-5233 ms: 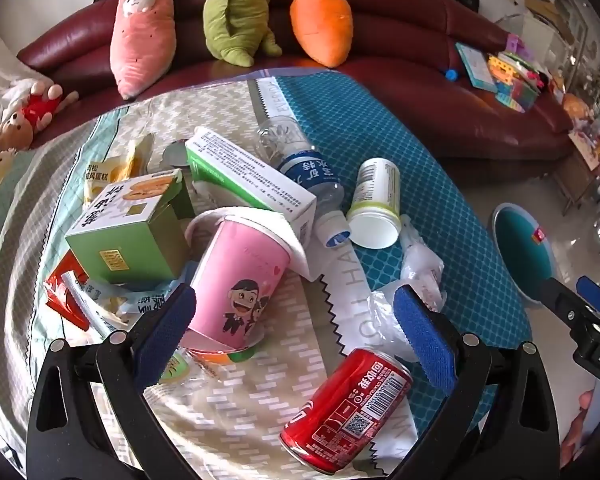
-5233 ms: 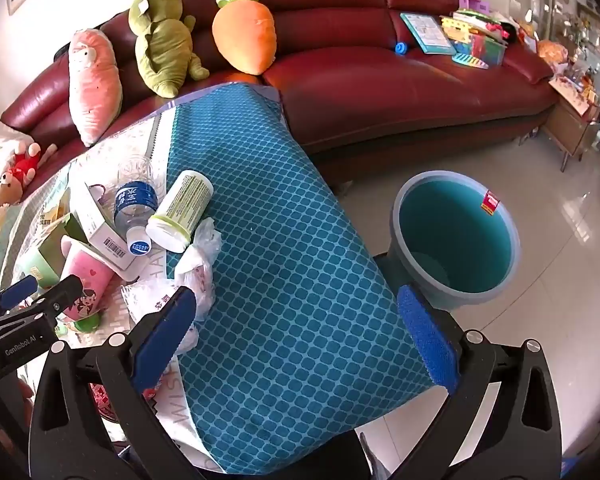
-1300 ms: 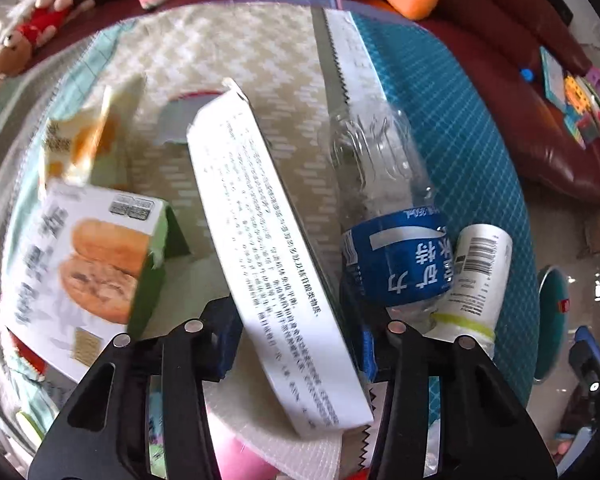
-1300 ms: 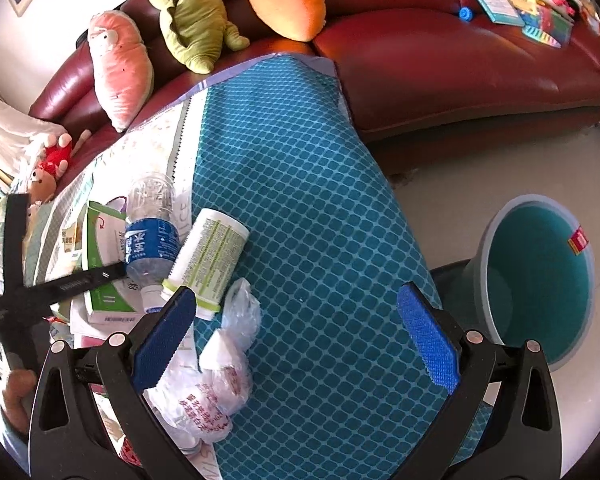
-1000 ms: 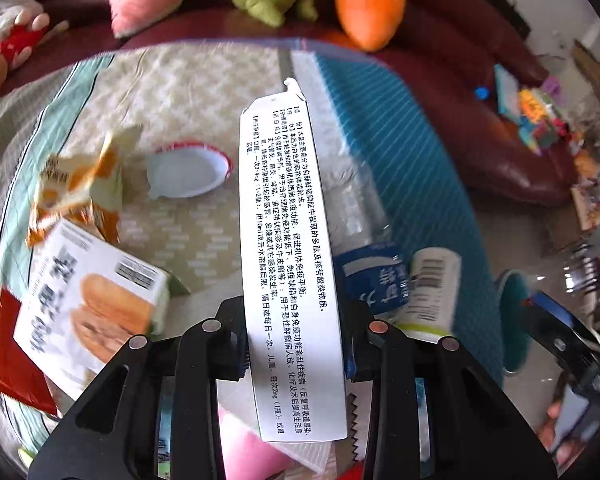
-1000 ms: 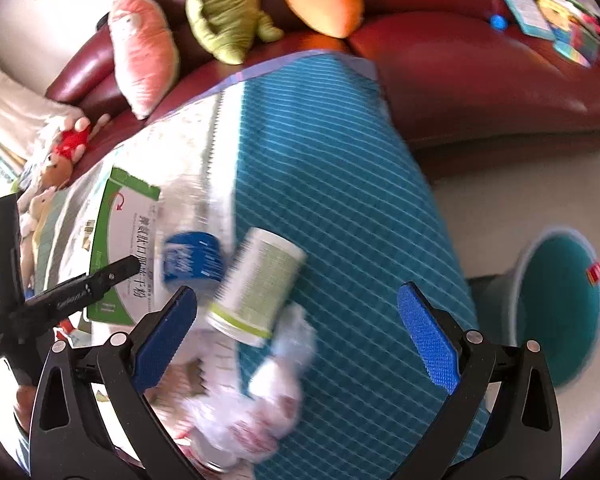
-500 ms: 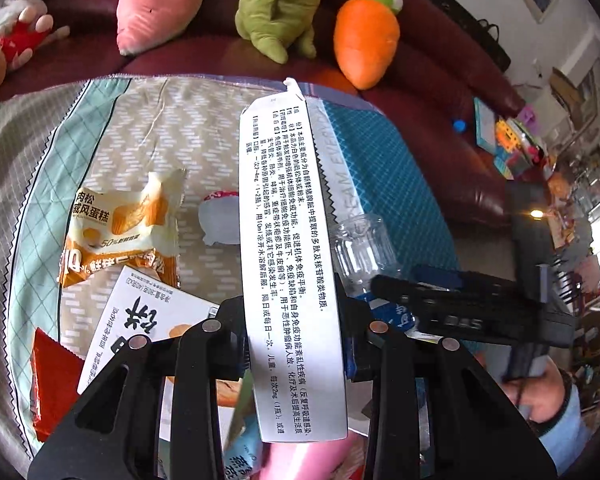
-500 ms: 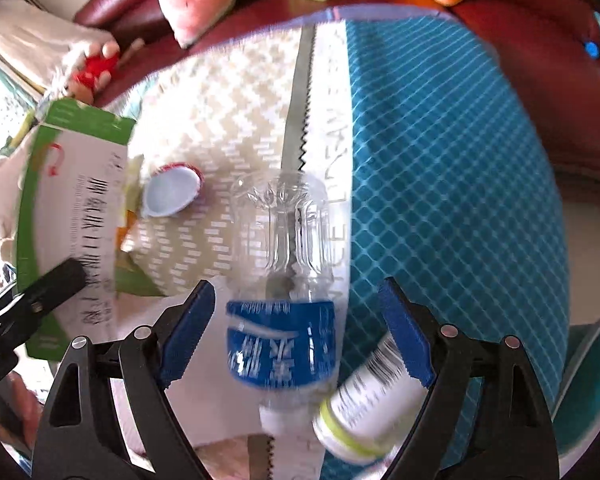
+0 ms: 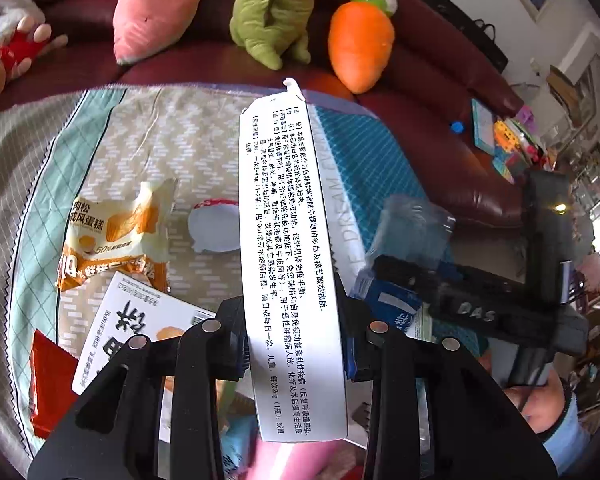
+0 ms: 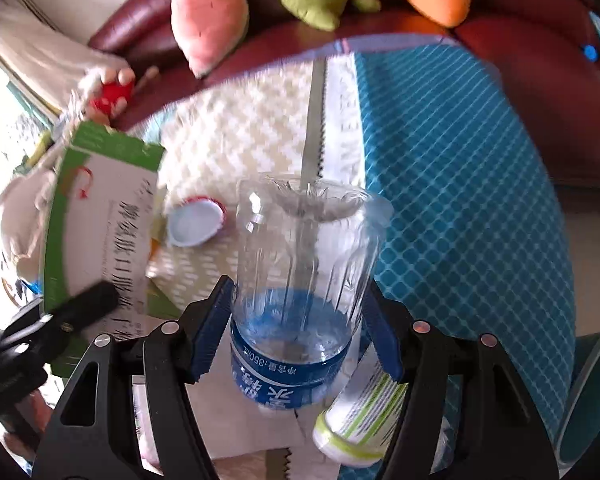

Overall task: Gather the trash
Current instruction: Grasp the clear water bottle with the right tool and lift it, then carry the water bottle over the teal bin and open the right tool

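My left gripper (image 9: 296, 340) is shut on a long white carton (image 9: 292, 260) with green sides, held above the cluttered table. The same carton (image 10: 100, 216) shows at the left of the right wrist view. A clear water bottle (image 10: 300, 264) with a blue label lies on the tablecloth, base pointing away. My right gripper (image 10: 300, 332) straddles it, jaws closing, and the blue pads (image 10: 214, 332) meet the bottle's sides at the label. In the left wrist view the right gripper's black body (image 9: 472, 312) covers part of that bottle (image 9: 408, 232).
Next to the bottle lie a white green-striped container (image 10: 360, 412) and a red-rimmed lid (image 10: 196, 224). A snack wrapper (image 9: 112, 236), a biscuit box (image 9: 140, 336) and a red packet (image 9: 46, 384) lie left. A teal bin (image 10: 596, 400) stands right; sofa with plush toys behind.
The right gripper swung left over the table onto the water bottle and its jaws narrowed around it. The left gripper rose a little with the carton.
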`<state>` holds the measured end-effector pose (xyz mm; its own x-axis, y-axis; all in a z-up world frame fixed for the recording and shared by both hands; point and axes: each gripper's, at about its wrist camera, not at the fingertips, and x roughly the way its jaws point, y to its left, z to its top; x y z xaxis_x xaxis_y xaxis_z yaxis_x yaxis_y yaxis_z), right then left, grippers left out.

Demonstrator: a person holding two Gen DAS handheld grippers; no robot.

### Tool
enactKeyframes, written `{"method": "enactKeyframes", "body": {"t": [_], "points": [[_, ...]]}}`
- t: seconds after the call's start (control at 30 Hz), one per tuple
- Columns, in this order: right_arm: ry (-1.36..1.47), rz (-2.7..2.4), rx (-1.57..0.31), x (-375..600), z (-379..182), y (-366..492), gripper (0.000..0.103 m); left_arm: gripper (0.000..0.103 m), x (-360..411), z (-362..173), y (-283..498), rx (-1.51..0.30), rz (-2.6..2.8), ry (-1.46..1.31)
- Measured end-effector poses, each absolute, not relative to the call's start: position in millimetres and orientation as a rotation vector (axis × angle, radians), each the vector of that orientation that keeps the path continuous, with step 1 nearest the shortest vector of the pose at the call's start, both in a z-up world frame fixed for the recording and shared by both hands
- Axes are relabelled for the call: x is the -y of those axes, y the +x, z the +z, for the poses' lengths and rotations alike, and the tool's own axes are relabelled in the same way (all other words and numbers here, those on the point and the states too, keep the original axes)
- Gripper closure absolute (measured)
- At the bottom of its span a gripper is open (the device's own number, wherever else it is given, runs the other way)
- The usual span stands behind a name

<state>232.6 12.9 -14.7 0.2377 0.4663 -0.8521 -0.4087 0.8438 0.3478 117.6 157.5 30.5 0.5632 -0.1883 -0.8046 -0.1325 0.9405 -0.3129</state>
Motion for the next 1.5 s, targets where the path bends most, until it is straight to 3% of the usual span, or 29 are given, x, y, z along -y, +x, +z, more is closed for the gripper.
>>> {"method": "enactKeyframes", "body": {"t": [0.33, 0.6, 1.07, 1.5], "points": [[0.185, 0.587, -1.031, 60, 54, 192, 0.042, 0.069, -95, 70, 103, -0.931, -0.080, -0.262], [0.307, 0.471, -0.938, 159, 71, 160, 0.042, 0.069, -8, 87, 97, -0.929, -0.210, -0.147], [0.522, 0.012, -0.868, 403, 22, 96, 0.042, 0.069, 199, 13, 128, -1.088, -0.514, 0.017], [0.553, -0.162, -0.936, 486, -30, 110, 0.041, 0.066, 316, -71, 182, -1.202, -0.577, 0.054]]}}
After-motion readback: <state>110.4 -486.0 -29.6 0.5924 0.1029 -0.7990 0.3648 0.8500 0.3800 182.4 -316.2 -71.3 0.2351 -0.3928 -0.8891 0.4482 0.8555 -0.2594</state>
